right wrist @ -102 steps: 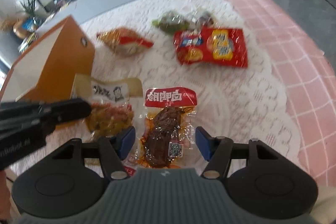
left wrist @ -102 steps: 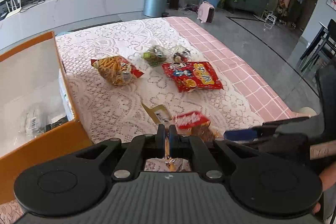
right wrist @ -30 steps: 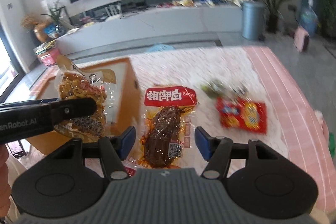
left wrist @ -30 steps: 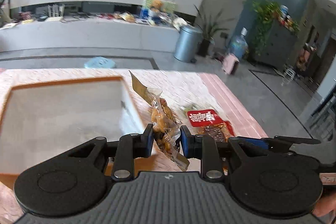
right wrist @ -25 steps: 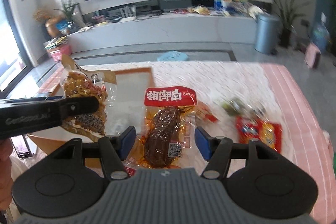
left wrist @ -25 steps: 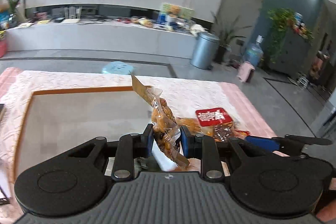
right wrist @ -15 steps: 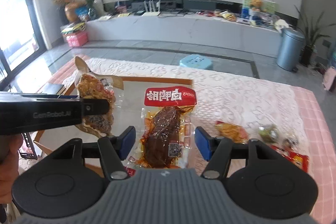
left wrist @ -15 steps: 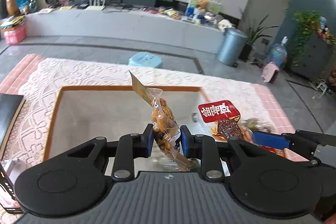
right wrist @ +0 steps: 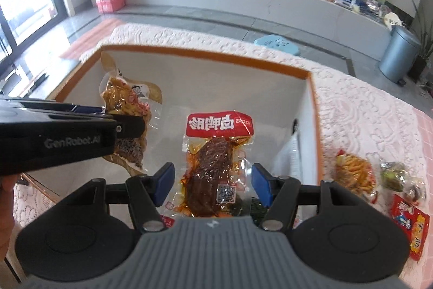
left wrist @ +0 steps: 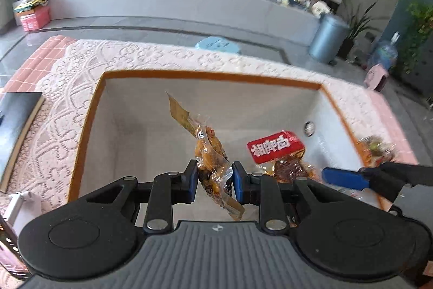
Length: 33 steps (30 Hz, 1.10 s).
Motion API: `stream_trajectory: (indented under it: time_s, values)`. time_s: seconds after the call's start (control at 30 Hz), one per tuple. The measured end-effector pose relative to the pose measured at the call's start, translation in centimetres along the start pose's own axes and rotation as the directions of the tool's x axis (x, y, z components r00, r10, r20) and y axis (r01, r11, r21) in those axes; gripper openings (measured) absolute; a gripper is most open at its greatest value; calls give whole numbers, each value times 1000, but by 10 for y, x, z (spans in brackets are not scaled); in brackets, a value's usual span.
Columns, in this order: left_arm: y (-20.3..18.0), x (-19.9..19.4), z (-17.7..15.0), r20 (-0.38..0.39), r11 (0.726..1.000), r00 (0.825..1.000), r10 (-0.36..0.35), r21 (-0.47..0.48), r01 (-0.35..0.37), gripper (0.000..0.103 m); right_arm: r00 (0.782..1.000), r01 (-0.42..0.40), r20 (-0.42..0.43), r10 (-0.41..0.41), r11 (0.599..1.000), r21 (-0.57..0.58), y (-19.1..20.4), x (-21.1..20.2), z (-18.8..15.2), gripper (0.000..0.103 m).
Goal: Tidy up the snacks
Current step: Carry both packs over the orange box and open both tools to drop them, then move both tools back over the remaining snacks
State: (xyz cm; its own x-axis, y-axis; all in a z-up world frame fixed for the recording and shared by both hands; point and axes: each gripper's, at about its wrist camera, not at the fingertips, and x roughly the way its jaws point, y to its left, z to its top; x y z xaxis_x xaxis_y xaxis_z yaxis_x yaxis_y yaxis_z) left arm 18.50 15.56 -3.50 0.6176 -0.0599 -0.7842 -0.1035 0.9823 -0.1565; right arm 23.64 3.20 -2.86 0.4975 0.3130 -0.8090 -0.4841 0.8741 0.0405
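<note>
A clear pack of yellow snack [left wrist: 212, 163] is clamped by the left hand-held gripper [left wrist: 213, 182] over the orange-rimmed box [left wrist: 211, 76]. A red-topped meat pack [right wrist: 213, 167] is clamped by the right hand-held gripper [right wrist: 211, 183] beside it.

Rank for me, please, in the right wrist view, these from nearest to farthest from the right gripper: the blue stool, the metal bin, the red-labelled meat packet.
1. Red-labelled meat packet: between the right gripper jaws, over the box.
2. Blue stool: on the floor beyond the table.
3. Metal bin: far right, by the wall.
</note>
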Motion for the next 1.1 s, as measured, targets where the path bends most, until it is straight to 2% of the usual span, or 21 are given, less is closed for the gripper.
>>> stream_trajectory:
  time_s: [0.17,0.37,0.57,0.7,0.8,0.87,1.1]
  values:
    - [-2,11,-6,-71,1000,997,8,16,-7,29,999,-7,-39,6,1000,-27,4,18,1,61]
    - [3,13,-1,-94,999,995,36,22,-34,29,995,-4,-103,0,1000,-31,9,32,-5,63]
    - [7,17,3,-114,999,992,47,14,-46,31,993,13,-117,-15,1000,-14,4,32,-9,65]
    - [5,13,1,-78,996,993,89,34,-87,38,993,24,-116,-25,1000,-7,2,30,-9,66]
    - [4,8,0,-44,998,997,61,38,-59,48,995,18,-101,-19,1000,-5,3,23,-9,69]
    - [3,5,-1,-18,998,999,50,44,-49,54,996,16,-92,-17,1000,-9,4,19,-9,78]
    - [-8,-11,-4,105,993,992,69,92,-79,59,998,44,-31,-45,998,-49,8,-5,-12,82]
